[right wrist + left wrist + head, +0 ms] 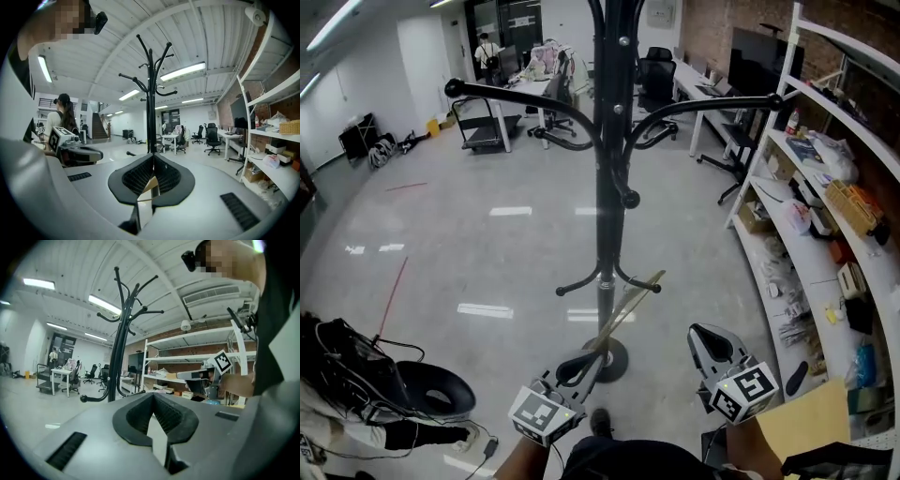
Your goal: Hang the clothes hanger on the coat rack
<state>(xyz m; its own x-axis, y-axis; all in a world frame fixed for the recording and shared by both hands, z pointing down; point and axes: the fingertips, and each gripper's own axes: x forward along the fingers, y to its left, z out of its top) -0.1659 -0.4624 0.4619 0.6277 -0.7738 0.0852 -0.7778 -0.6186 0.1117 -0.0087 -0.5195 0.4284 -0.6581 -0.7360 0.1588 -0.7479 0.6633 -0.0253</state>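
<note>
Both look empty: left gripper (pixel 580 364) and right gripper (pixel 703 336) pressed shut. Hanger (pixel 630 305) slants by rack (pixel 608 187) low hook (pixel 654 287) (hooked? can't tell), so possibly done.

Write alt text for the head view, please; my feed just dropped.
Left hand-held gripper holds a pale wooden clothes hanger slanted beside the pole of a black coat rack straight ahead. Right hand-held gripper is shut and empty, with white shelving at right.
</note>
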